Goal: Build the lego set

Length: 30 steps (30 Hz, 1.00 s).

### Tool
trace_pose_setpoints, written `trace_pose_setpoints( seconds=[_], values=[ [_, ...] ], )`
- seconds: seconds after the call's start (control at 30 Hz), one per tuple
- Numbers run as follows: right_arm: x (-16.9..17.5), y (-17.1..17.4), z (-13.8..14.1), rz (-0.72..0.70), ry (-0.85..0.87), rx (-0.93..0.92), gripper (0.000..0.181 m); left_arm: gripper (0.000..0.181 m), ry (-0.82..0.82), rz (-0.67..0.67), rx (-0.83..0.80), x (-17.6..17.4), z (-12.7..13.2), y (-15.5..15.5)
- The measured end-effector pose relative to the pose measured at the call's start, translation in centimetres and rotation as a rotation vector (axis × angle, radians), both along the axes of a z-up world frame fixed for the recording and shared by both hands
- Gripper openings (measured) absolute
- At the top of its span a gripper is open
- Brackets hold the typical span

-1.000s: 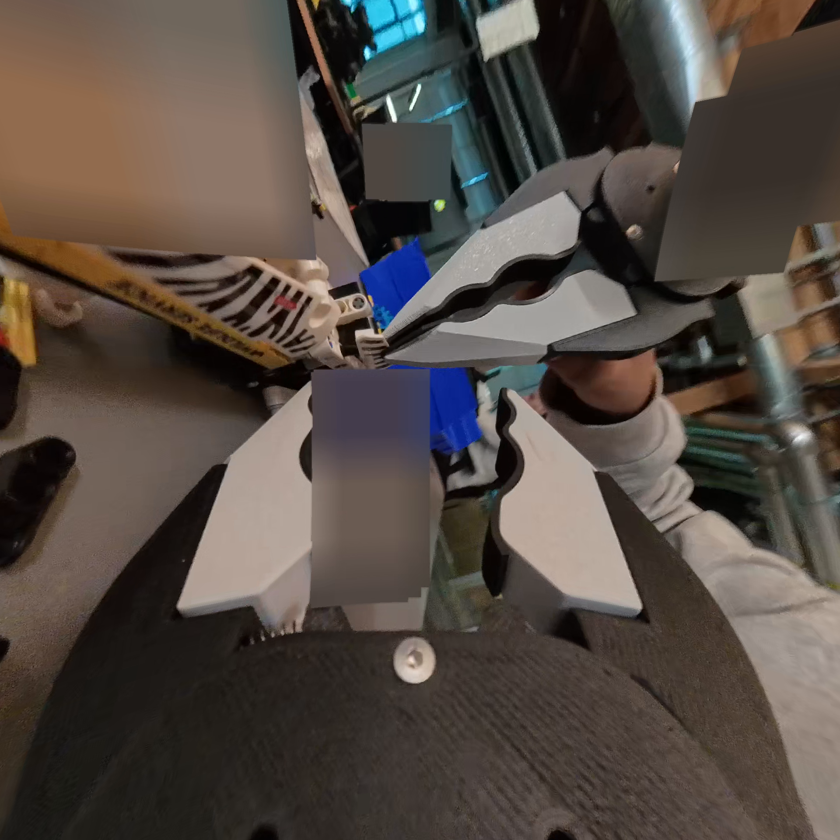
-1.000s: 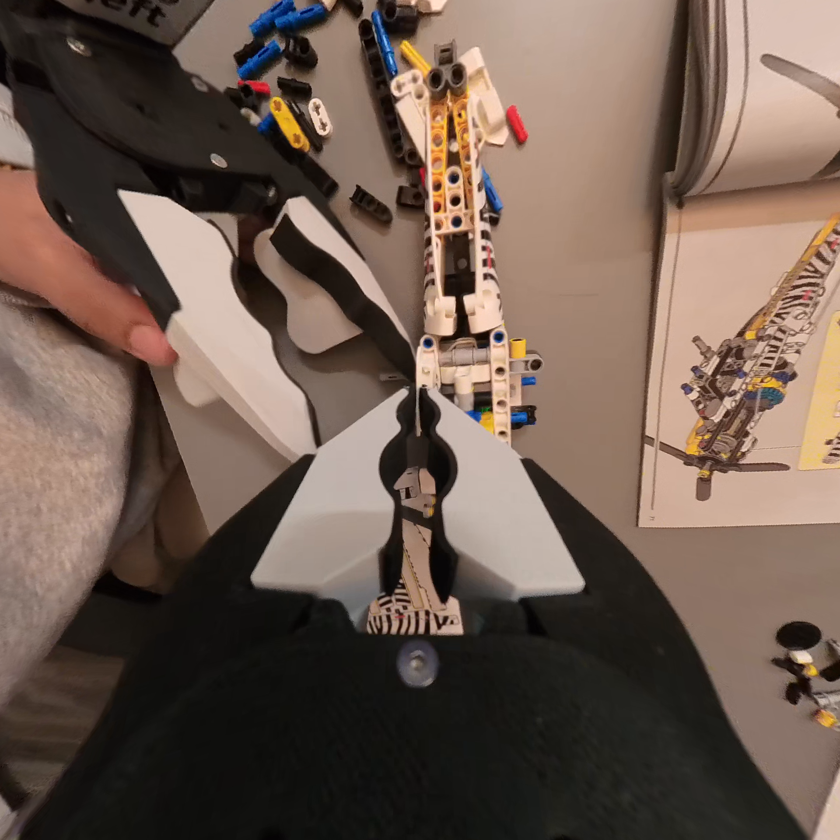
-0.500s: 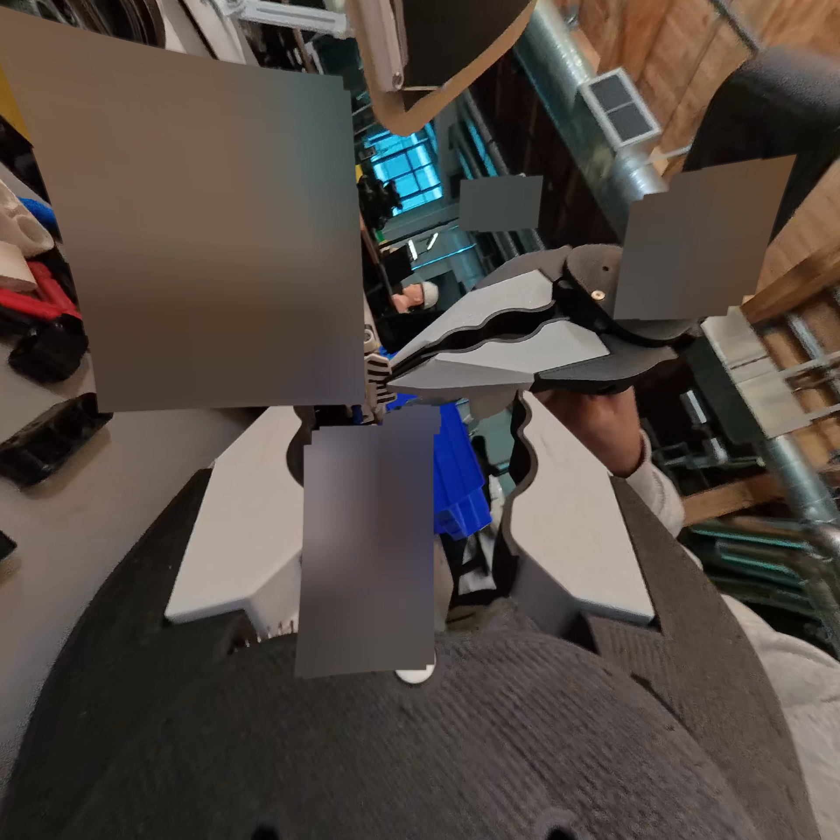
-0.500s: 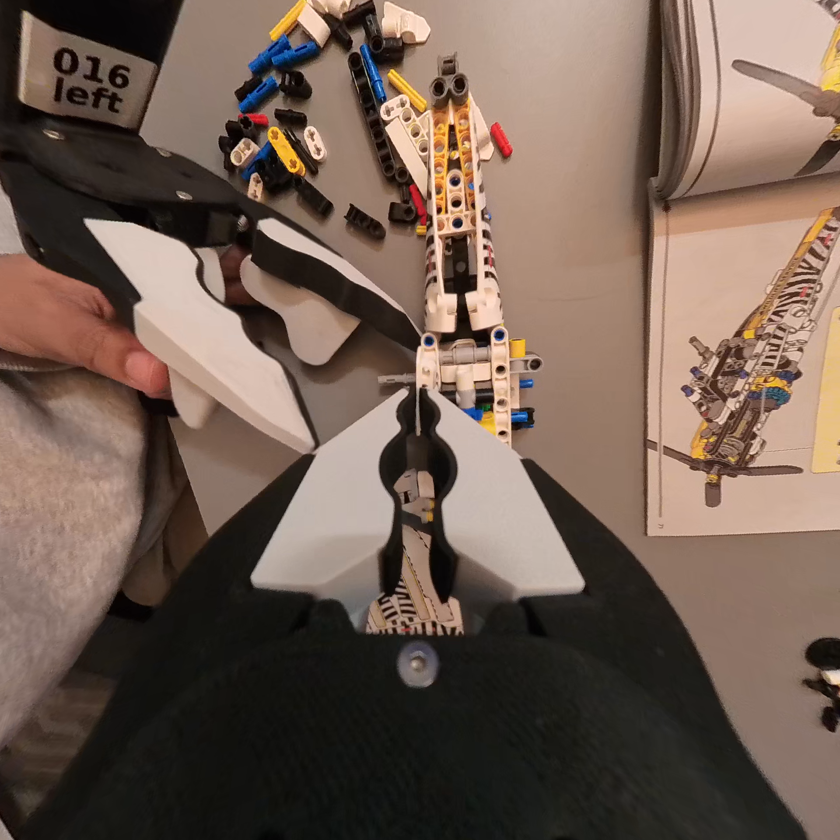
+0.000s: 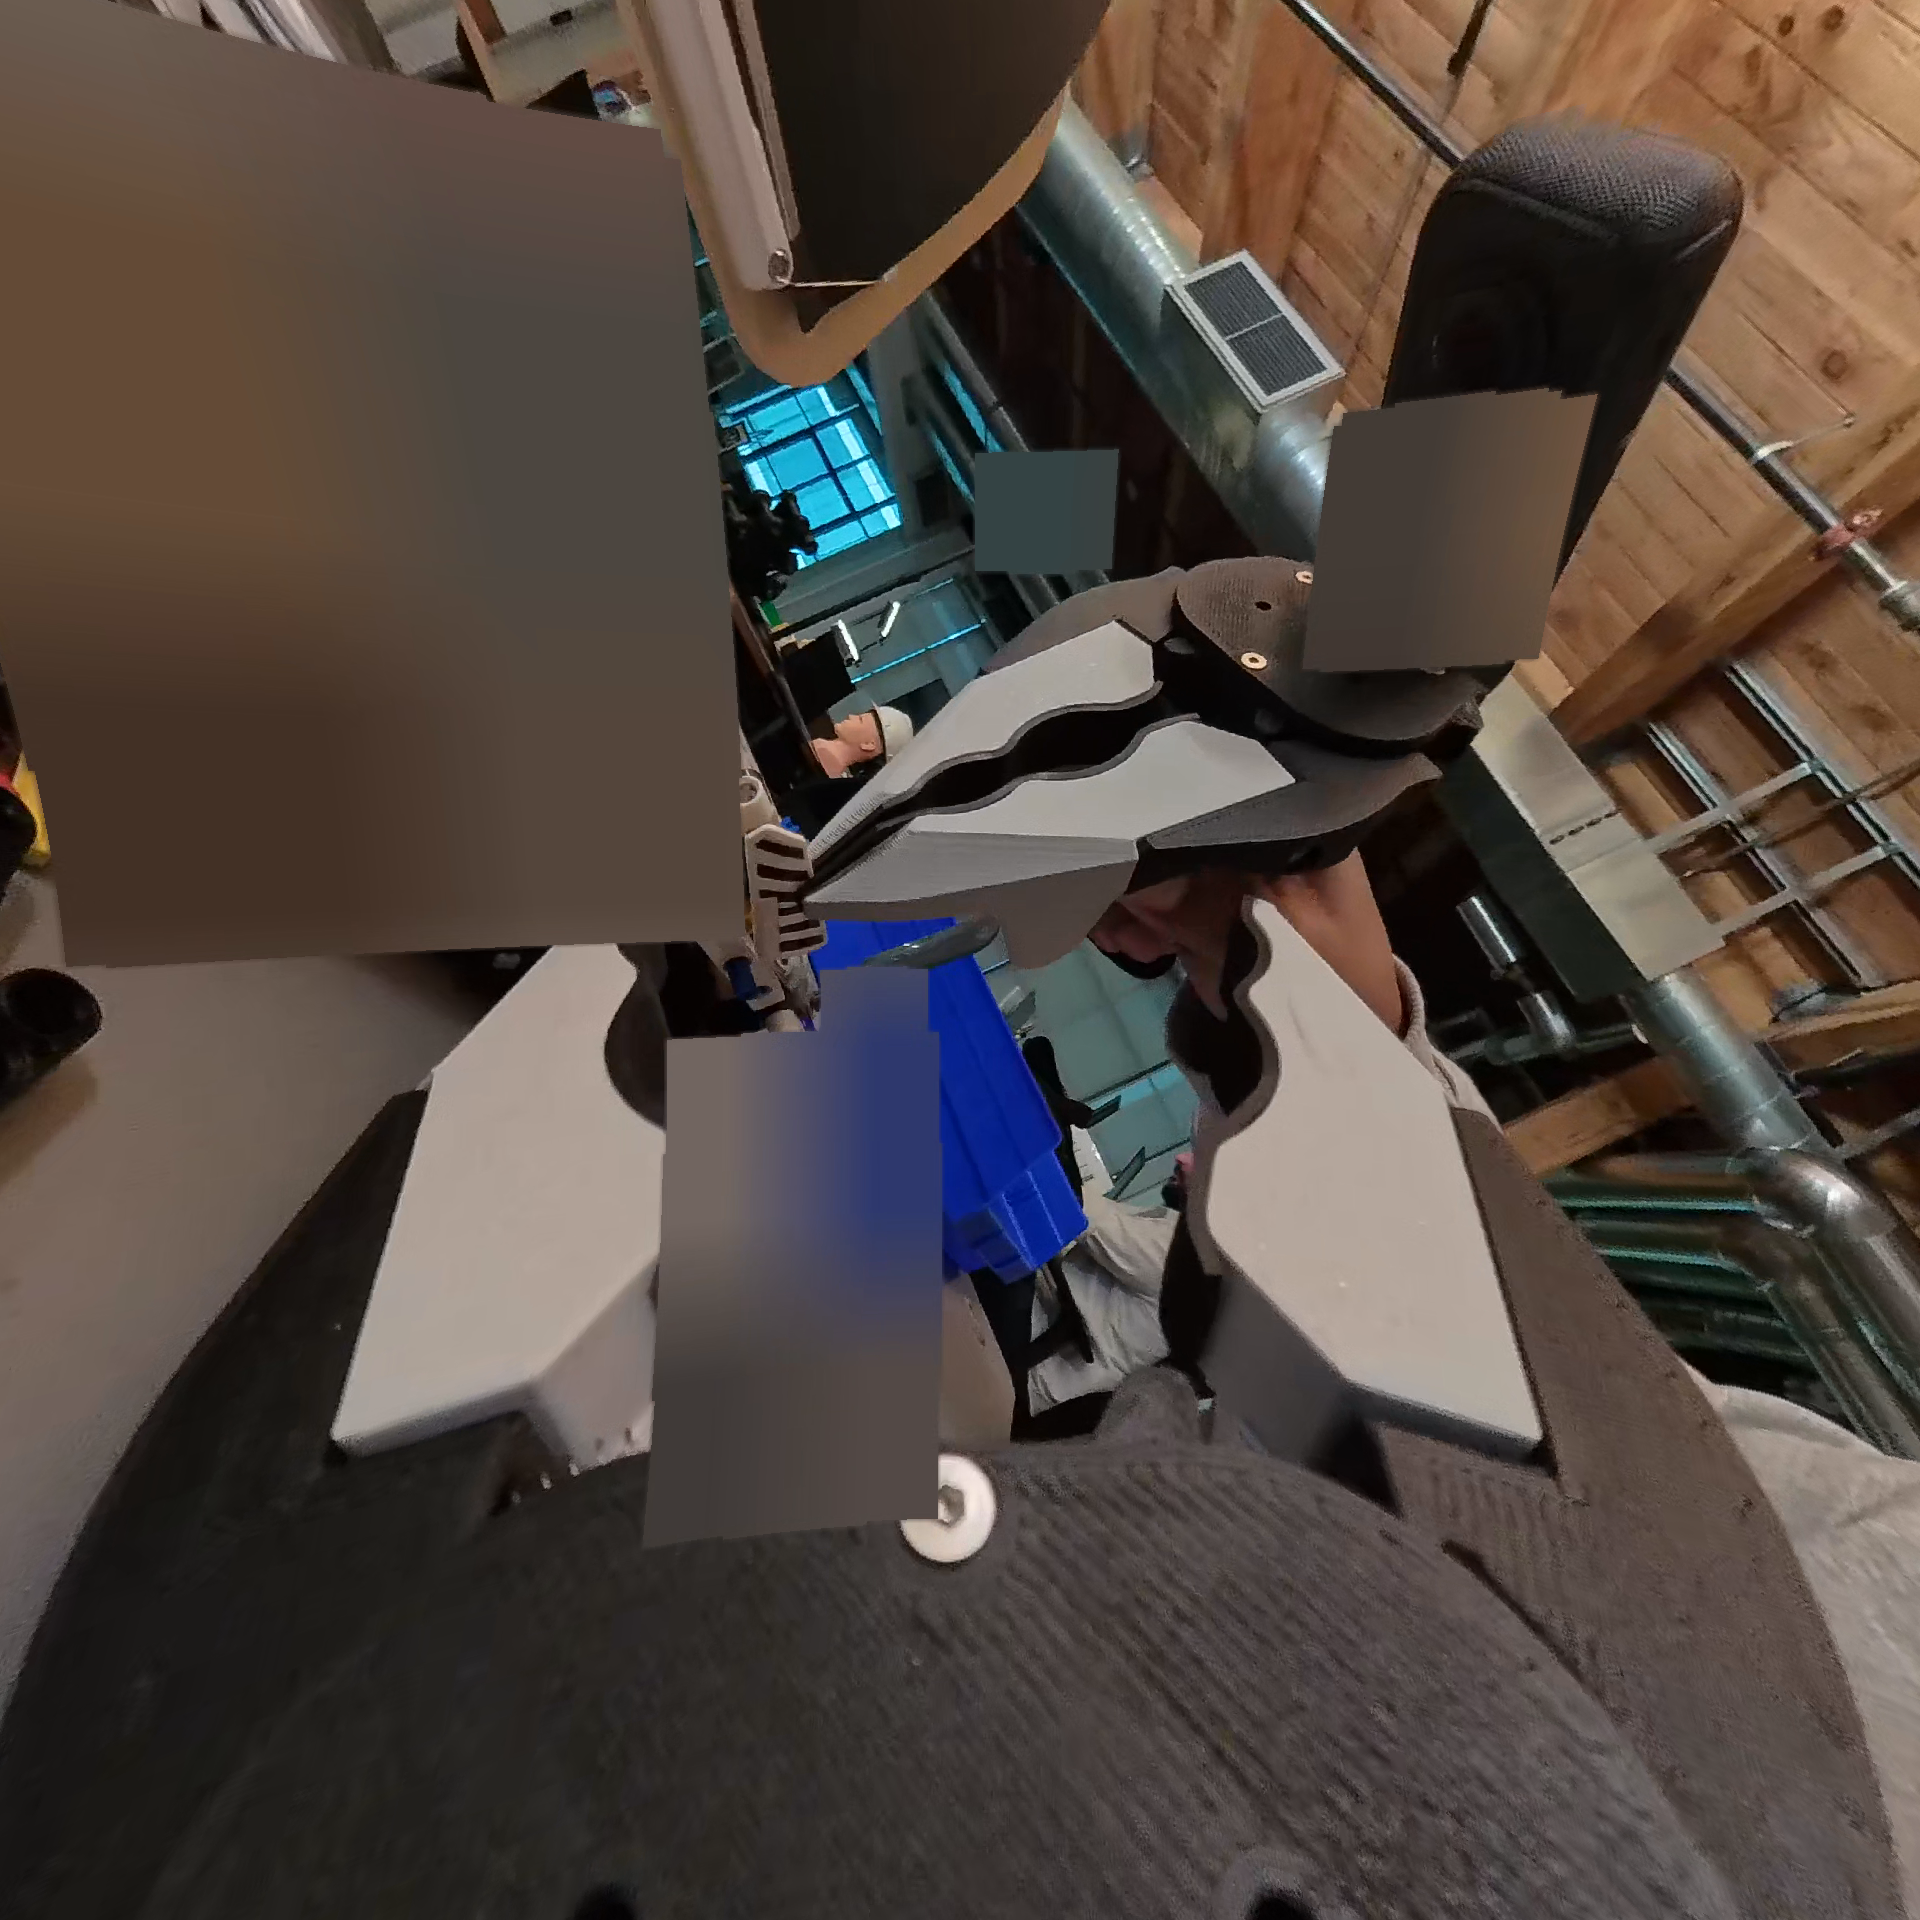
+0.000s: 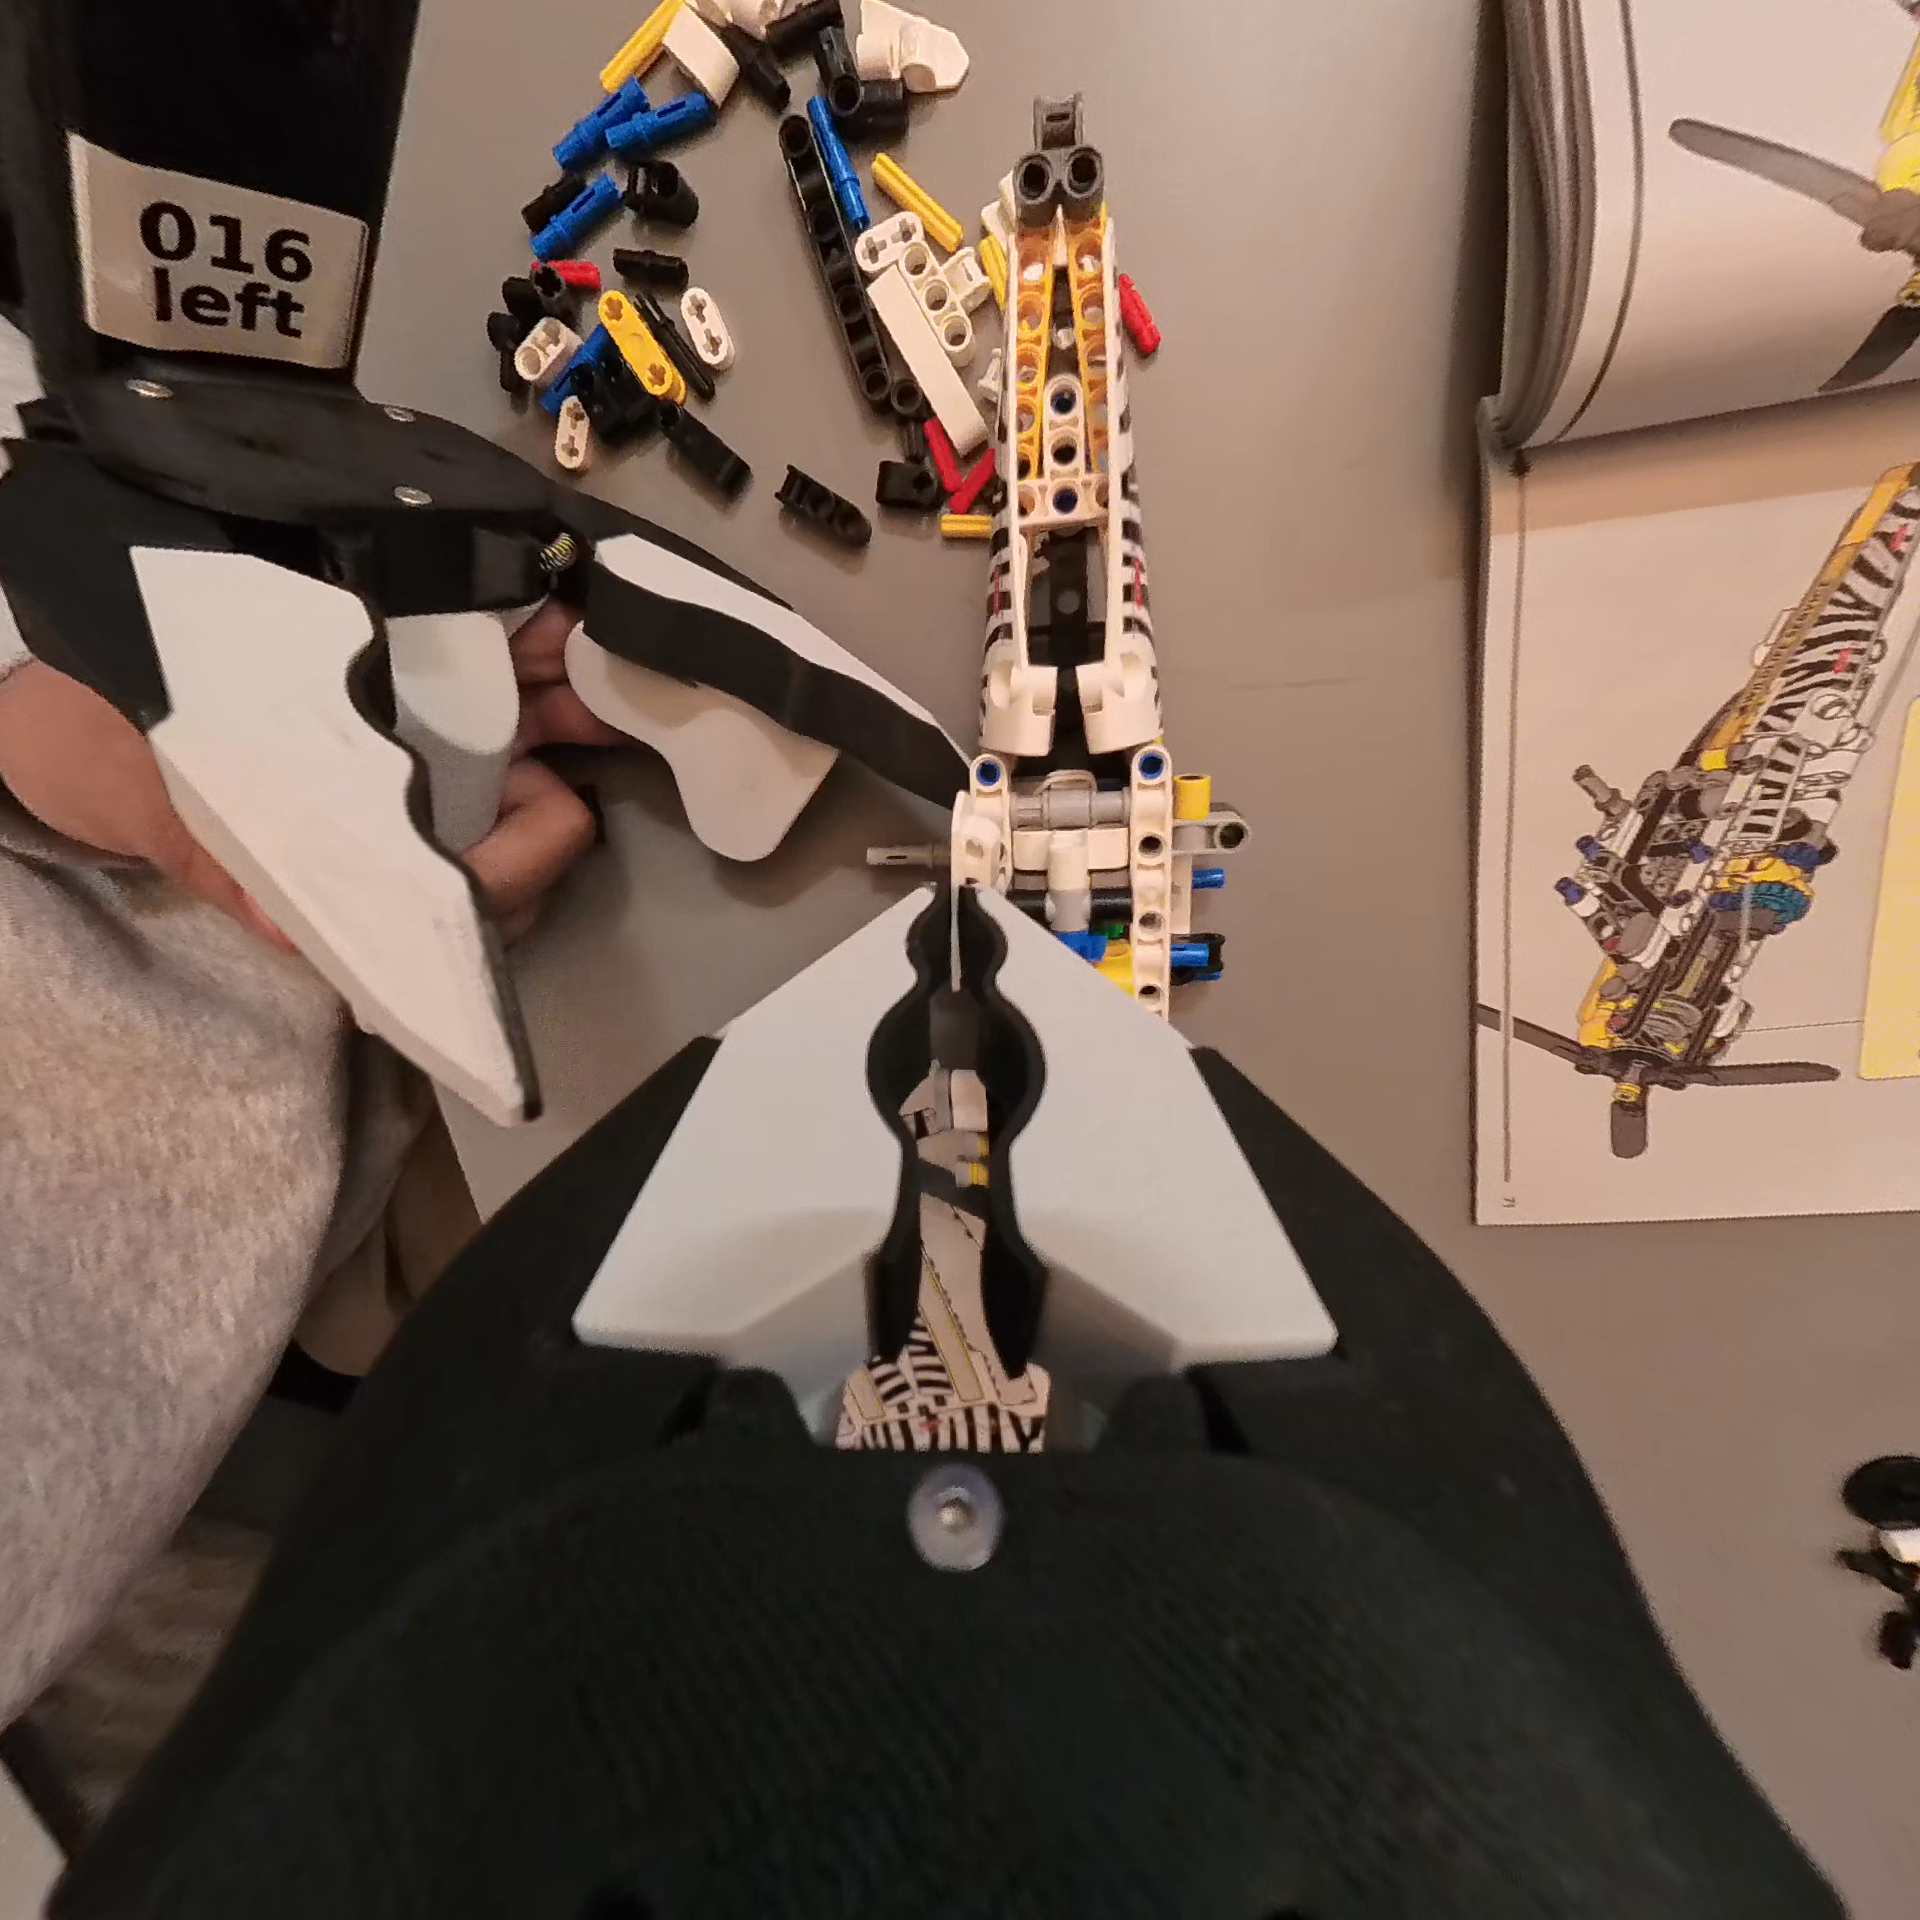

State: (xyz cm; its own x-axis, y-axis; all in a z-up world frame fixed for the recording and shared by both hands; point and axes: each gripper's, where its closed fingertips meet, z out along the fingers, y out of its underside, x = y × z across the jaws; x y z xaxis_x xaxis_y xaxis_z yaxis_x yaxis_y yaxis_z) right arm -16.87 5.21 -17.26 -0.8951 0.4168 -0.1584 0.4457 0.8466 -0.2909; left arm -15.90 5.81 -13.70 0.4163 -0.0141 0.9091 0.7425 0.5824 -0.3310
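Observation:
My right gripper (image 6: 956, 906) is shut on the near end of the zebra-striped lego model (image 6: 1060, 582). Its yellow, white and black body stretches away from me over the grey table (image 6: 1340, 644). A striped panel of it shows between my fingers. My left gripper (image 6: 743, 951) is open and empty to the left of the model, one fingertip close to its white side beam. In the left wrist view my left gripper (image 5: 920, 951) is open, and the right gripper (image 5: 816, 883) pinches the striped piece (image 5: 777, 883) just ahead of it. Blurred patches hide the rest of the model there.
Several loose lego pieces (image 6: 675, 312) lie at the far left of the table. An open instruction booklet (image 6: 1704, 831) lies at the right. A few small black parts (image 6: 1886, 1538) lie near the right edge. A person's hand and grey sleeve (image 6: 135, 1195) are at the left.
The left gripper has tilted upward, so its view shows more ceiling and less table. It stays open. The right gripper keeps its grip on the model and has risen a little.

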Motion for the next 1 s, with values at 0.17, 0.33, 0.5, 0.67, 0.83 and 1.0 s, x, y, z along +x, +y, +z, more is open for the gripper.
trace_pose_setpoints(
  seconds=[0.17, 0.33, 0.5, 0.67, 0.83, 1.0],
  values=[
    [-0.14, 0.00, 0.08, -0.012, -0.115, 0.051, 0.000, 0.103, -0.007, -0.007, 0.009, -0.01, -0.04, -0.04],
    [-0.25, -0.10, 0.12, 0.001, -0.202, 0.120, 0.000, 0.100, -0.012, -0.006, 0.003, -0.06, -0.18, -0.03],
    [-0.27, -0.16, 0.13, 0.061, -0.243, 0.162, 0.000, 0.100, -0.014, -0.011, 0.004, -0.03, -0.19, -0.04],
    [-0.27, -0.18, 0.11, 0.087, -0.241, 0.137, 0.000, 0.100, -0.015, -0.013, 0.004, 0.00, -0.19, -0.03],
    [-0.21, -0.16, 0.08, 0.105, -0.197, 0.123, 0.000, 0.101, -0.011, -0.015, 0.000, 0.09, -0.17, 0.02],
    [-0.36, -0.24, 0.14, 0.044, -0.236, 0.068, 0.000, 0.102, -0.009, -0.014, -0.003, 0.12, -0.15, 0.04]
  ],
)
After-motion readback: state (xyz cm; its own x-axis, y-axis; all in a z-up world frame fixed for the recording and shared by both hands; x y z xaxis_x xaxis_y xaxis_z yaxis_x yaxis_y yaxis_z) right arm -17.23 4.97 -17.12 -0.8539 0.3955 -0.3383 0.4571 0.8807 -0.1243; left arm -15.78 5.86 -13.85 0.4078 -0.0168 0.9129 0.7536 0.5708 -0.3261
